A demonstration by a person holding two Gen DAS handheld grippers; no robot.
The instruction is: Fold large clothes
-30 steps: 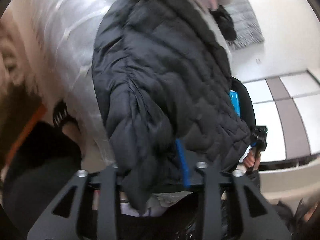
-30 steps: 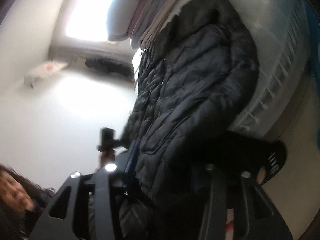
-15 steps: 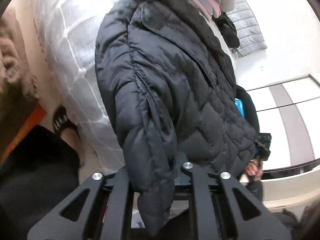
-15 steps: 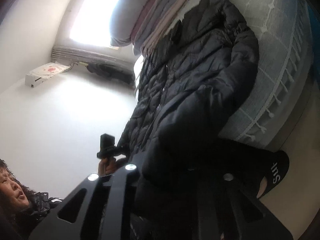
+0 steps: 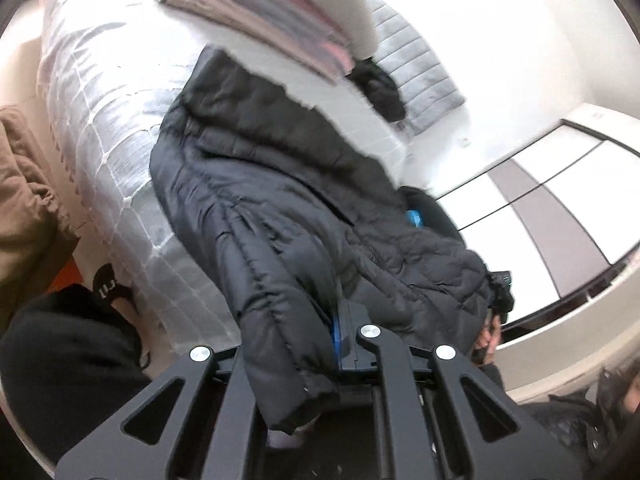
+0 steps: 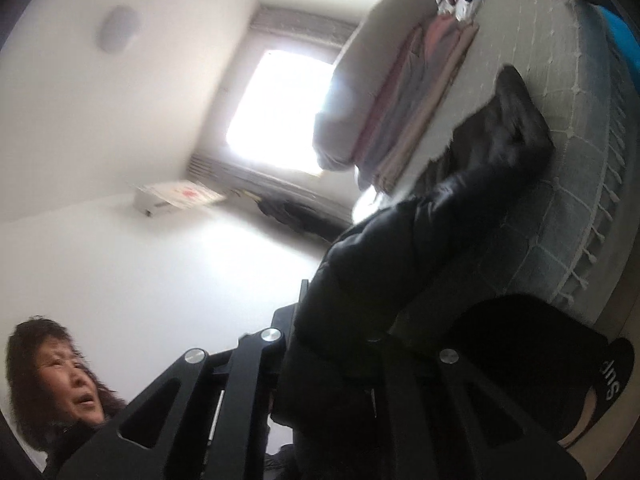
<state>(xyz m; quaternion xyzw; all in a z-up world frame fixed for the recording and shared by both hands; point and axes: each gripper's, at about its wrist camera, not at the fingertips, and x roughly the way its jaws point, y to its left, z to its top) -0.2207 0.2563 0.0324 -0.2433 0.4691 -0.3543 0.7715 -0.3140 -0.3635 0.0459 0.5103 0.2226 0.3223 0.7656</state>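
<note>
A bedroom, white walls, a bright window (image 6: 280, 108) at the far end: we stand at the near edge of a bed (image 5: 116, 184) covered in a pale grey tufted spread.

Nearest to us, our left gripper (image 5: 304, 344) is clamped on a sleeve end of the black puffer jacket (image 5: 288, 208), the cuff hanging down between the two fingers with a blue pad just beside the fabric. Our right gripper (image 6: 332, 344) is closed on another bunched part of the same jacket (image 6: 400, 264); the cloth fills the gap between its fingers.

From both grips the jacket runs up and away onto the bed, its far end lying on the spread toward the middle. A black slipper (image 6: 600, 376) shows beside the near edge of the bed.

Farther back, a stack of folded clothes (image 5: 272, 24), pink and grey, rests on the bed beyond the jacket, with a white pillow on top. A dark garment (image 5: 380, 88) lies at the bed's far side.
</note>
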